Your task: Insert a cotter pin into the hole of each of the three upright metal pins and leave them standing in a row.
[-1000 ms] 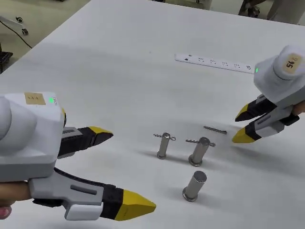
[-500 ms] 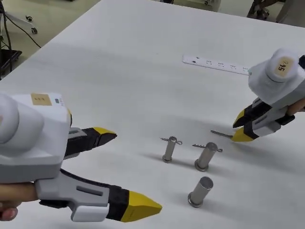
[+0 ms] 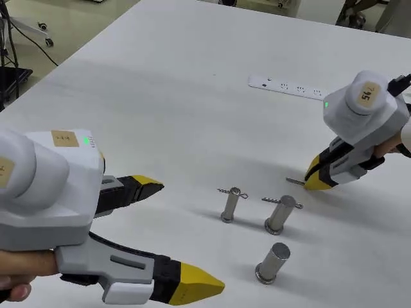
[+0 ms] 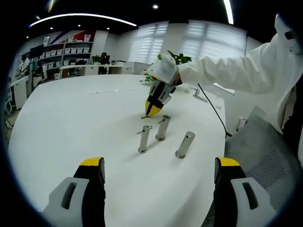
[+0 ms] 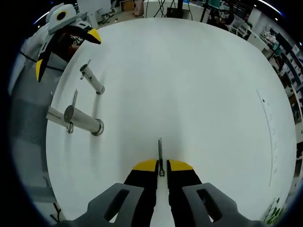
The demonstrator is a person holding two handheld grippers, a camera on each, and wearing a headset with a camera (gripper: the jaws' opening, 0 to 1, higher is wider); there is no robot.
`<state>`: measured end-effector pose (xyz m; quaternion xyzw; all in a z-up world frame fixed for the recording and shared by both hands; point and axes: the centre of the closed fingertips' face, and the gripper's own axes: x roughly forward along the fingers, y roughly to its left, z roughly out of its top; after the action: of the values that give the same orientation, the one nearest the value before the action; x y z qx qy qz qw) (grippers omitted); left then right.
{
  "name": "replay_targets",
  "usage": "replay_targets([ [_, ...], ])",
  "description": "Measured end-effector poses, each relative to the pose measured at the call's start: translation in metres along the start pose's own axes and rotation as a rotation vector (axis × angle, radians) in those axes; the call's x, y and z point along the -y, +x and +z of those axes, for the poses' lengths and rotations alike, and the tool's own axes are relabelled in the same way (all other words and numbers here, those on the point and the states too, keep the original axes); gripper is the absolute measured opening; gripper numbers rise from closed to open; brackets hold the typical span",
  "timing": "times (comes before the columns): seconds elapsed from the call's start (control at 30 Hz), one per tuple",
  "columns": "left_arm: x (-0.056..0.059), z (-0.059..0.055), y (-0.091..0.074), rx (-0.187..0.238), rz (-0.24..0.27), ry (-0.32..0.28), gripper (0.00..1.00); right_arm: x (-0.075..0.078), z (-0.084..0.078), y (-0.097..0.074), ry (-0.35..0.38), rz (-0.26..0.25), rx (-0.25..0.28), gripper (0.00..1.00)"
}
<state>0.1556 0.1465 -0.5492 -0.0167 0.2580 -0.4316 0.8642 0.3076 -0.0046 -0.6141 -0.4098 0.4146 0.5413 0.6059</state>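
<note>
Three upright metal pins stand on the white table. The left pin and the middle pin each carry a cotter pin through the top hole. The third pin stands nearer to me with no cotter pin in it. A loose cotter pin lies on the table, its looped end between the jaws of my right gripper, which is shut on it with the tips down at the table. My left gripper hovers open at the lower left, well short of the pins.
A white power strip lies at the back of the table. A person's white sleeve reaches in behind the right gripper. The table edge runs along the far left, with floor beyond it.
My right gripper has come down and left to the loose cotter pin, and its jaws have gone from open to shut on it. The left gripper stays open; the head camera has shifted a little.
</note>
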Motion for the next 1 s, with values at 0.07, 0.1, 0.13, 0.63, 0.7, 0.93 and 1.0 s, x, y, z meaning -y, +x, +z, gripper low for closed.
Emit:
replay_targets([
  [0.07,0.0003,-0.0009,0.001,-0.006,-0.003,0.001,0.95,0.0,0.0,0.0004,-0.017,0.0,-0.009,0.01],
  [0.1,0.0006,-0.0012,0.0013,-0.007,-0.004,0.002,0.95,-0.0002,-0.0004,0.0003,-0.024,0.002,-0.01,0.01],
  [0.13,0.0012,-0.0013,0.0018,-0.008,-0.007,0.004,0.95,-0.0001,-0.0002,0.0003,-0.026,0.004,-0.011,0.01],
  [0.63,0.0014,0.003,-0.0002,0.006,-0.003,0.013,0.91,0.0047,0.0003,0.0032,-0.066,0.048,-0.078,0.0],
  [0.7,0.0005,0.0026,-0.0013,0.003,0.001,0.011,0.91,0.0043,0.0002,0.0031,-0.077,0.05,-0.08,0.0],
  [0.93,-0.0022,0.0035,-0.0045,0.009,0.012,0.011,0.9,0.0068,-0.0001,0.0043,-0.052,0.028,-0.067,0.0],
  [1.0,-0.0032,0.0037,-0.005,0.011,0.017,0.012,0.9,0.0056,0.0005,0.0043,-0.059,0.021,-0.058,0.0],
])
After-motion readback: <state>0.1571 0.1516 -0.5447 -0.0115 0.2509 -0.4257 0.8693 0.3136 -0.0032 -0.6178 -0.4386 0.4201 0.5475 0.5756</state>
